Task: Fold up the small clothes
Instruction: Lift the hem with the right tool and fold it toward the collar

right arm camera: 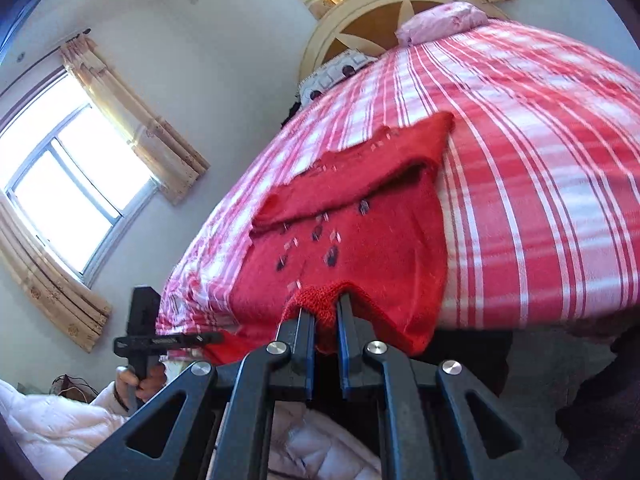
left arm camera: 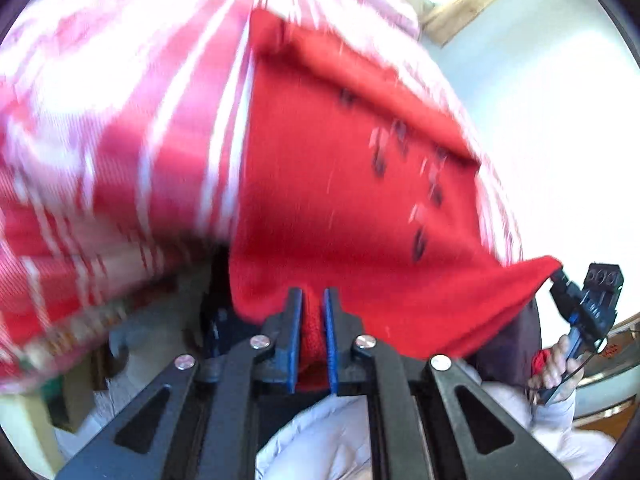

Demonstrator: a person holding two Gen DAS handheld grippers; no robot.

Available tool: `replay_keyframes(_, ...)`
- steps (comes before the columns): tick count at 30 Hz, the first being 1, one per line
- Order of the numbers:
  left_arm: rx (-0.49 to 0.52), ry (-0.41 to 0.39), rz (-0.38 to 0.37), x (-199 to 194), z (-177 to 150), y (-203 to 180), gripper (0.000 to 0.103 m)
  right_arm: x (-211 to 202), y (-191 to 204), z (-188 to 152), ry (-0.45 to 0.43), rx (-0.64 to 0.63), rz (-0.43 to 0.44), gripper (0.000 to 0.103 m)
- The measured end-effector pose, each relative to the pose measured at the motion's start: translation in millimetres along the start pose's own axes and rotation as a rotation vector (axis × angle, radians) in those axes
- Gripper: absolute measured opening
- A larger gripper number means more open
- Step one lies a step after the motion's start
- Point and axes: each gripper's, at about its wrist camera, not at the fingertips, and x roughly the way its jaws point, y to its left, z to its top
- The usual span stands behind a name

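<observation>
A small red knitted sweater with dark and silver beads lies on a bed with a red-and-white checked sheet, its lower hem hanging over the near edge. My right gripper is shut on a bunched piece of that hem. In the left wrist view the sweater fills the middle, blurred, and my left gripper is shut on another part of its hem, red knit pinched between the blue pads. The right gripper shows there at the sweater's right corner. The left gripper appears low left in the right wrist view.
A pink pillow and a patterned pillow lie by the round headboard. A curtained window is on the left wall. A person's hand and white padded sleeve are near the bed edge.
</observation>
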Motion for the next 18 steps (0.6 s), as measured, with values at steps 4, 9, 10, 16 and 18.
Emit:
replay_keyframes(4,0.018,-0.097,0.049,-18.5,49.1,-11.2,0.012,19.5,-14.4,35.6,-0.027,0.018,-0.012,0.009)
replay_keyframes(9,0.043,-0.173,0.189,0.5,102.8,-16.0,0.011,68.8,-54.6,69.8,-0.019,0.102,-0.080,0.009)
replay_keyframes(10,0.058,-0.183,0.213,4.9,108.6,-18.0,0.010,79.3,-63.3,73.4,-0.011,0.124,-0.096,0.009)
replay_keyframes(16,0.380,-0.198,0.308,17.3,81.9,-37.9,0.048,110.8,-78.8,85.9,-0.009,0.194,-0.074,0.009)
replay_keyframes(18,0.458,-0.199,0.324,19.4,63.8,-34.5,0.060,117.8,-77.5,98.0,-0.024,0.188,-0.093,0.009)
